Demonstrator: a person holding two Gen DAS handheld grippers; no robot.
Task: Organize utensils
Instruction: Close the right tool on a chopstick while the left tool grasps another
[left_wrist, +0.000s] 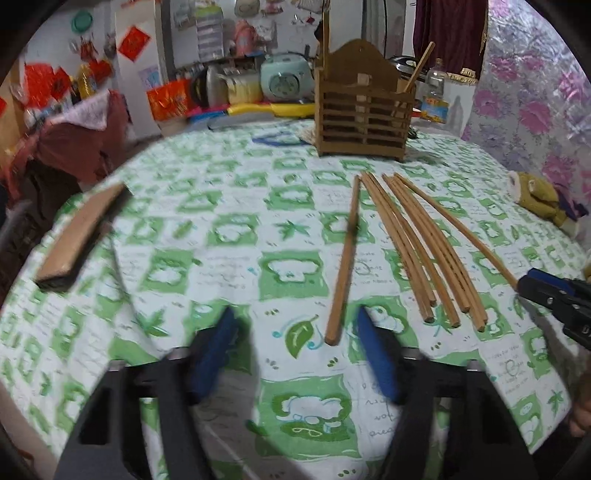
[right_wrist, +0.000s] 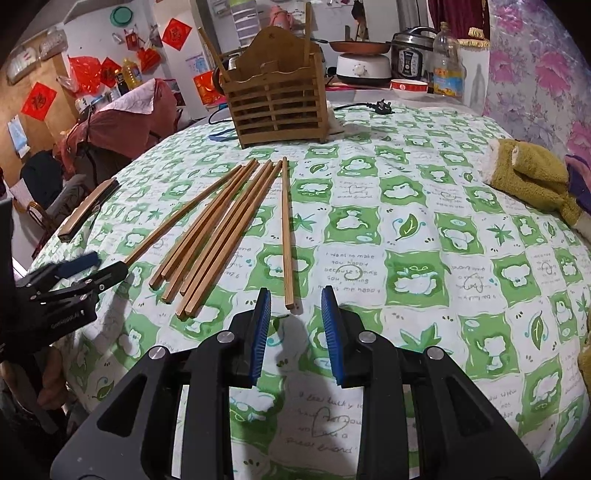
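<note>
Several wooden chopsticks (left_wrist: 424, 251) (right_wrist: 218, 236) lie side by side on the green-and-white tablecloth, in front of a slatted wooden holder (left_wrist: 364, 122) (right_wrist: 280, 107). One chopstick (left_wrist: 419, 68) stands in the holder. My left gripper (left_wrist: 295, 332) (right_wrist: 92, 266) is open, with the near end of the leftmost chopstick (left_wrist: 345, 258) lying between its blue pads, untouched. My right gripper (right_wrist: 295, 314) (left_wrist: 546, 291) is open too. The near end of the rightmost chopstick (right_wrist: 286, 236) sits just between its fingertips, and neither pad presses on it.
A flat wooden block (left_wrist: 81, 240) (right_wrist: 88, 206) lies near the table's left edge. A plush toy (left_wrist: 539, 199) (right_wrist: 532, 177) rests at the right. A plug and cord (right_wrist: 369, 105) lie behind the holder, and kitchen appliances crowd the far side.
</note>
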